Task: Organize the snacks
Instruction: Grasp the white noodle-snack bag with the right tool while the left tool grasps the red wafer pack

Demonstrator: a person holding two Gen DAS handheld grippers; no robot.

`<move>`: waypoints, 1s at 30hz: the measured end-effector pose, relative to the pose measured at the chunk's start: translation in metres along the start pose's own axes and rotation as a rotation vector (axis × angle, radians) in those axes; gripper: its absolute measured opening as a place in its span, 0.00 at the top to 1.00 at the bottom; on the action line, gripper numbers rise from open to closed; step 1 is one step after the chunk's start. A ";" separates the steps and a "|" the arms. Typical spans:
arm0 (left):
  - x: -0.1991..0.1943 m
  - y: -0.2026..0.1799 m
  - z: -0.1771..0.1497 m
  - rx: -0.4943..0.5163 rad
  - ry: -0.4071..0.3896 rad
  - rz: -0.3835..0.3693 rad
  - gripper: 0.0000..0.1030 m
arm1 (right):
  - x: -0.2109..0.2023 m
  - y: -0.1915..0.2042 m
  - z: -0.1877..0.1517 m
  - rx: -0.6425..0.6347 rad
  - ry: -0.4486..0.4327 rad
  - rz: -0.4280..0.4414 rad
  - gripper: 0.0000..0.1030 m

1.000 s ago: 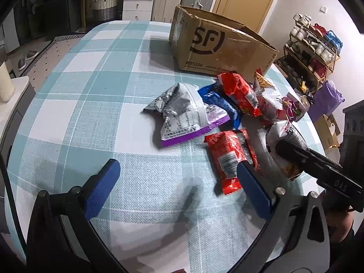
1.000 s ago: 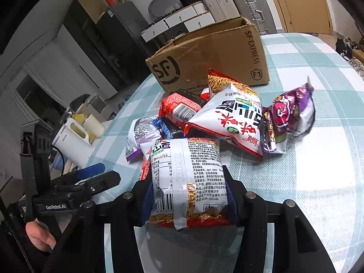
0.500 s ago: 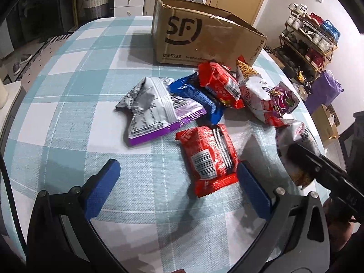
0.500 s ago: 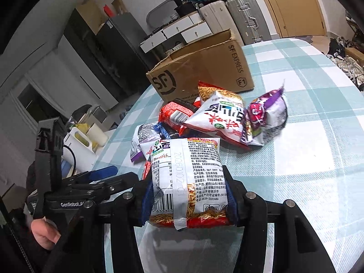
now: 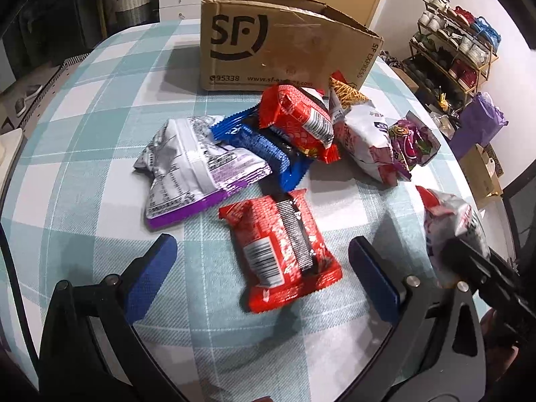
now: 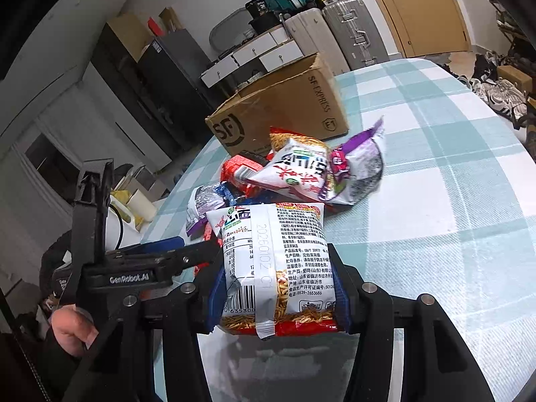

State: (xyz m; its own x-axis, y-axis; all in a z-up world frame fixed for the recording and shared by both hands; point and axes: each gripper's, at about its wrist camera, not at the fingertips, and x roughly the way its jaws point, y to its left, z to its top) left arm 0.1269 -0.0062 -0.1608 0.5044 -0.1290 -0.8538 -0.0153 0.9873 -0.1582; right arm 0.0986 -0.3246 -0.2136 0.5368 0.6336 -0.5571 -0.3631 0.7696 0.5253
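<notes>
**Right tool carrying noodle snack, left tool lining up on red packet**

The right tool (image 6: 276, 296) is gripping a noodle snack bag (image 6: 273, 261), blue pads pressing both side edges, bag standing upright between them above the counter (image 6: 435, 201). The left tool (image 5: 259, 276) is hanging with jaws wide apart, nothing in them, over a flat red packet (image 5: 281, 251) lying barcode-up on the counter.

Step in hand, as judged: taking the held bag to the cardboard box (image 6: 284, 107) while the left tool is setting up a pick. The box is sitting well ahead of the right tool, past the snack pile; its open top is facing up. Doing it well is probably meaning lifting the bag clear of the pile, clearing the near box wall, then letting go inside. The grip is near the bag's lower end, so the top could be flopping; keeping it upright helps.

Relative to the left tool: the red packet is lying between the two fingers, slightly toward the right one, angled across the gap. Squaring the tool to the packet's long sides before closing would help. The silver-purple bag (image 5: 197, 171) is just ahead to the left, the blue packet (image 5: 268, 150) ahead. The right tool with its bag is showing at the far right edge.
</notes>
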 end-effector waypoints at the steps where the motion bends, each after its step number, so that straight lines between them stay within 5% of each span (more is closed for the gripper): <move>1: 0.002 -0.001 0.001 0.000 0.004 0.006 0.01 | -0.001 -0.001 -0.001 0.003 -0.003 0.002 0.49; 19: 0.031 -0.013 0.019 0.010 0.068 0.103 0.02 | -0.014 -0.013 -0.011 0.008 -0.013 -0.024 0.49; 23: 0.034 -0.015 0.020 0.040 0.076 0.098 0.27 | -0.016 -0.014 -0.013 0.013 -0.010 -0.033 0.49; 25: 0.032 -0.016 0.020 0.068 0.063 0.085 0.51 | -0.016 -0.014 -0.013 0.014 -0.007 -0.039 0.49; 30: 0.026 -0.018 0.013 0.177 0.044 0.045 0.56 | -0.017 -0.006 -0.013 -0.005 -0.009 -0.042 0.49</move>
State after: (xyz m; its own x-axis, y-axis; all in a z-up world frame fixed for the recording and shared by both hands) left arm 0.1519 -0.0265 -0.1734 0.4684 -0.0845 -0.8795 0.1169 0.9926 -0.0332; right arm 0.0820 -0.3388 -0.2158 0.5582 0.6001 -0.5730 -0.3436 0.7958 0.4987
